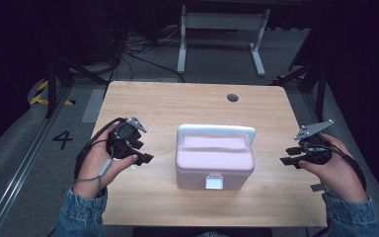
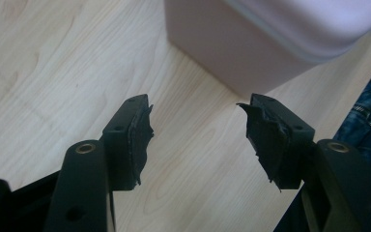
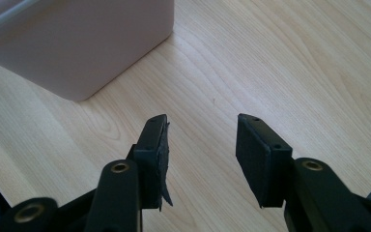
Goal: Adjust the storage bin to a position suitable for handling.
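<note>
A pink lidded box (image 1: pixel 213 160) with a pale handle (image 1: pixel 216 131) and a white front latch (image 1: pixel 213 182) stands in the middle of the wooden table (image 1: pixel 168 106). My left gripper (image 1: pixel 142 152) hovers to the left of the box, jaws open and empty. In the left gripper view the box (image 2: pixel 270 38) lies ahead of the left gripper (image 2: pixel 198 130), a short way off. My right gripper (image 1: pixel 291 155) is held to the right of the box, also open with nothing between its pads. The right gripper view has the box (image 3: pixel 72 43) at upper left, beyond the right gripper (image 3: pixel 200 145).
A round hole (image 1: pixel 232 97) sits near the table's far edge. Behind the table stand a white metal frame (image 1: pixel 222 34) and loose cables (image 1: pixel 128 49) on the floor. Bare wood surrounds the box on both sides.
</note>
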